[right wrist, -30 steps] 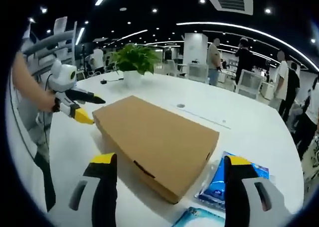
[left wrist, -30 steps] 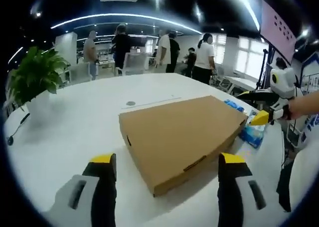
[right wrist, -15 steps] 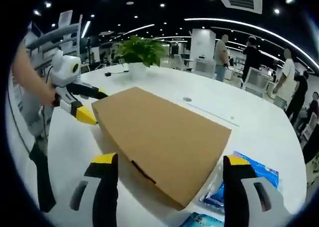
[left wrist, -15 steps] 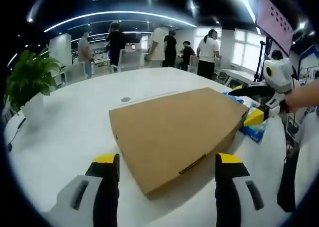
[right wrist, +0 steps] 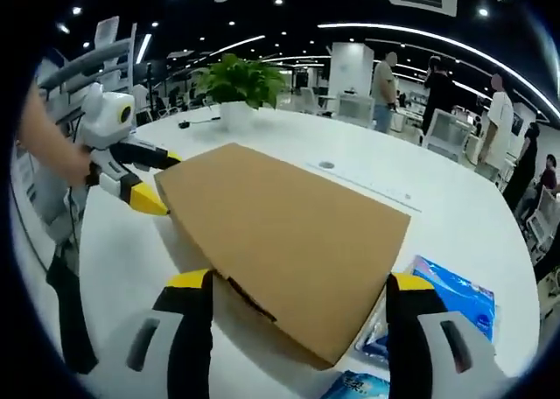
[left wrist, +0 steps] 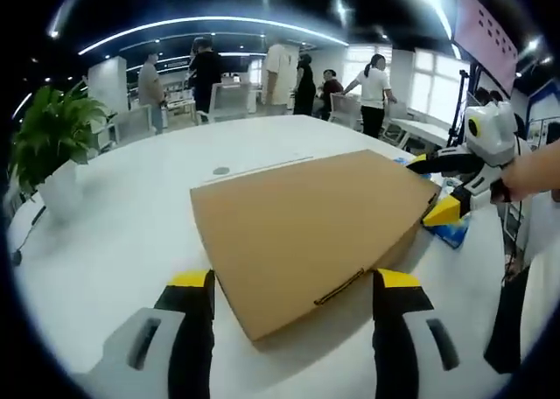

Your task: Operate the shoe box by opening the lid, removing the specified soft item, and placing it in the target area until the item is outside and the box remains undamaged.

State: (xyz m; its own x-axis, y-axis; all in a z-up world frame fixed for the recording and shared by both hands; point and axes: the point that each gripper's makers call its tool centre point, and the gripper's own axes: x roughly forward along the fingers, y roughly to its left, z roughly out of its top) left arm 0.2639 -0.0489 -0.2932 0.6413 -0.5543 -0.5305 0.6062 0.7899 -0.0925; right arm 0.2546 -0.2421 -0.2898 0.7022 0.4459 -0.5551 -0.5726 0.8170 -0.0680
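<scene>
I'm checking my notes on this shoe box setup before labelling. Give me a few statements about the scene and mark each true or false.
1. The box lid is shut. True.
2. The box stands on a white table. True.
3. The left gripper has its jaws clamped on the box. False: the jaws stand apart, either side of the box's near corner.
4. A potted plant stands on the table. True.
5. The blue packs lie on top of the box. False: they lie on the table beside it.
6. The right gripper holds a soft item. False: its jaws are open and empty.
</scene>
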